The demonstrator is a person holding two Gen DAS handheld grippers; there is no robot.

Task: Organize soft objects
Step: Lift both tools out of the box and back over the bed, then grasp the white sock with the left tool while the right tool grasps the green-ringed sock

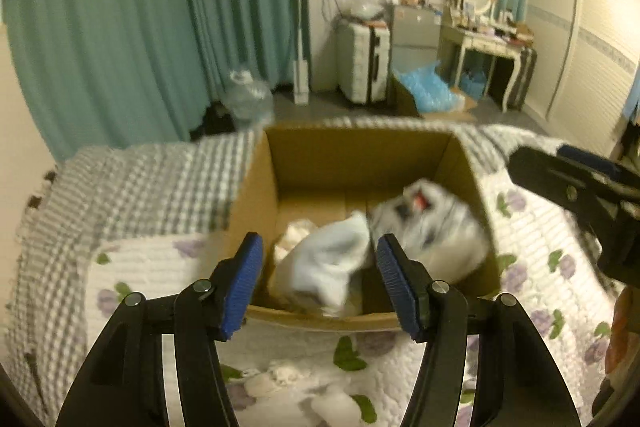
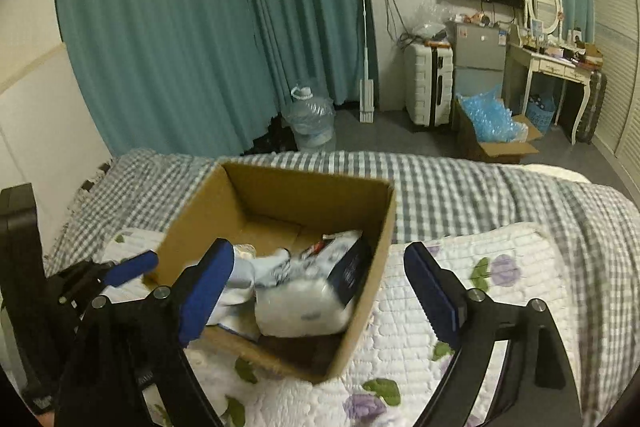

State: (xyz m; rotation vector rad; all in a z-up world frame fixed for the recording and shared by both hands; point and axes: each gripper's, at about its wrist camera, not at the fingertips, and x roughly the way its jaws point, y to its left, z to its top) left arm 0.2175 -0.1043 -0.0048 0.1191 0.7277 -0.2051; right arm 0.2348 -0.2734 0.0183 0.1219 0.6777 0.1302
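Pale sock (image 1: pixel 328 259) lengthwise along box (image 1: pixel 360 151)

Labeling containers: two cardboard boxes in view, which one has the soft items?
The cardboard box on the bed, nearest both grippers, holds white and pale-blue soft items. The floor box by the suitcase holds blue plastic packaging.

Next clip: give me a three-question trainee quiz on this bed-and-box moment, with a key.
1. True or false: the cardboard box stands on the floor.
2. What lies in the box next to the pale blue cloth? A) white plastic-wrapped pack B) a shoe C) a book
3. Fill in: both the left claw and the right claw are ____, holding nothing.

Key: 1. False, it sits on the floral quilt on the bed. 2. A, the white plastic-wrapped pack. 3. open.
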